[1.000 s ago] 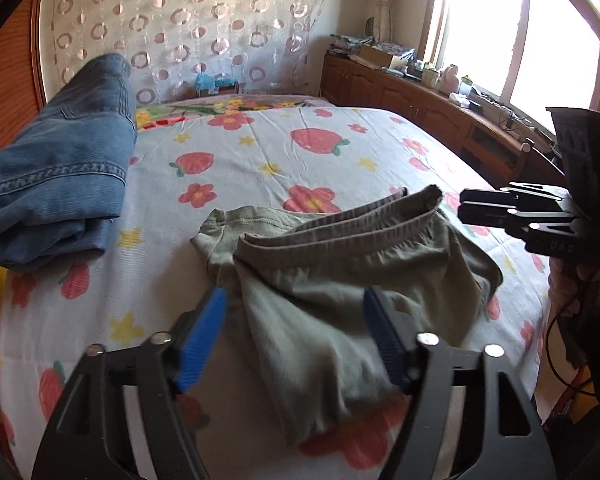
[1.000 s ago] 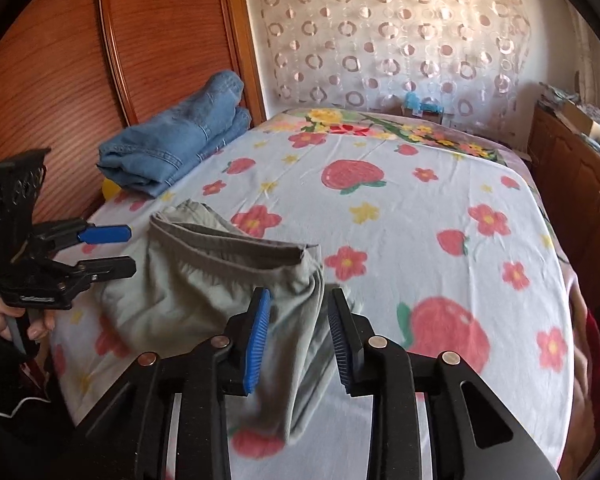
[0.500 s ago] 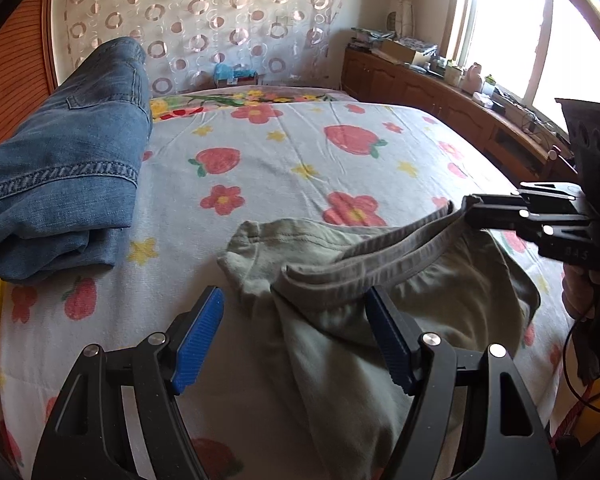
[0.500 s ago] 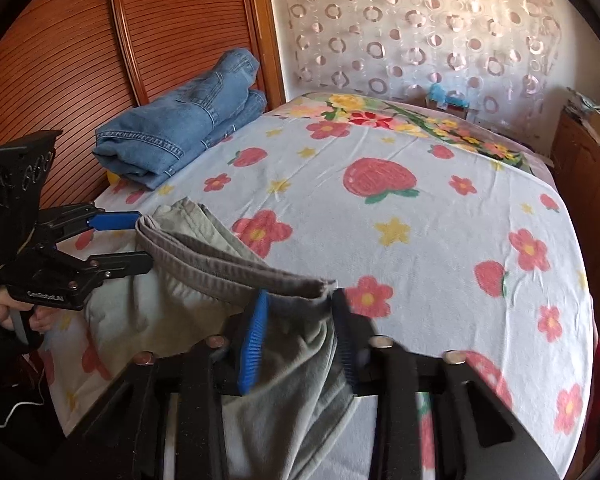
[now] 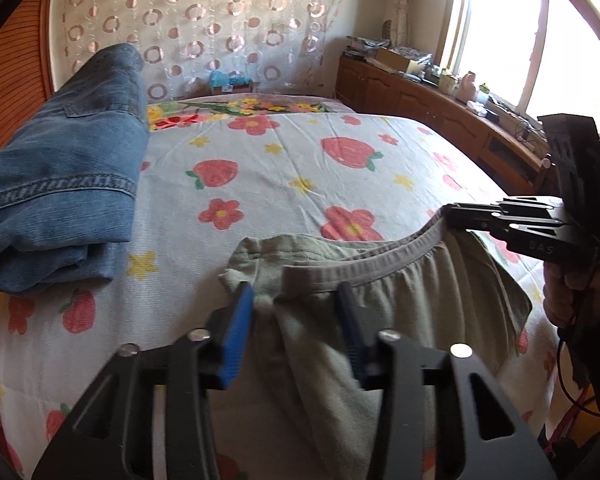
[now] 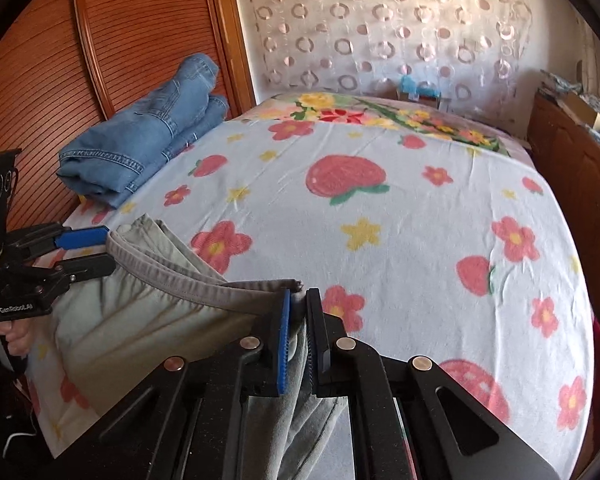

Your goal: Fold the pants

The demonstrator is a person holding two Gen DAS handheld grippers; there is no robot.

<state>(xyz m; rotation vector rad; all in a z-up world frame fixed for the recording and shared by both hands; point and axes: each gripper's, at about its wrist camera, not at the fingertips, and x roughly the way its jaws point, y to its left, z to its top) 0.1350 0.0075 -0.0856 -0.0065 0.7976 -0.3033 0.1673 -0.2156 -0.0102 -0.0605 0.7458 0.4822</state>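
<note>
The olive pants (image 5: 400, 320) lie at the near edge of the bed (image 6: 380, 208), waistband stretched sideways, legs hanging over the edge. Right gripper (image 6: 298, 320) is clamped on one waistband end; left gripper (image 5: 296, 320) is closing around the other, beside the folded jeans (image 5: 60, 184)

pants (image 5: 400, 312): olive-grey, grey waistband | bedsheet (image 6: 420, 240): white, red strawberries, pink flowers, yellow stars | jeans (image 5: 60, 184) at 9 o'clock: blue denim | curtain (image 6: 380, 28): cream, pink rings | gripper pads (image 5: 236, 336): blue
</note>
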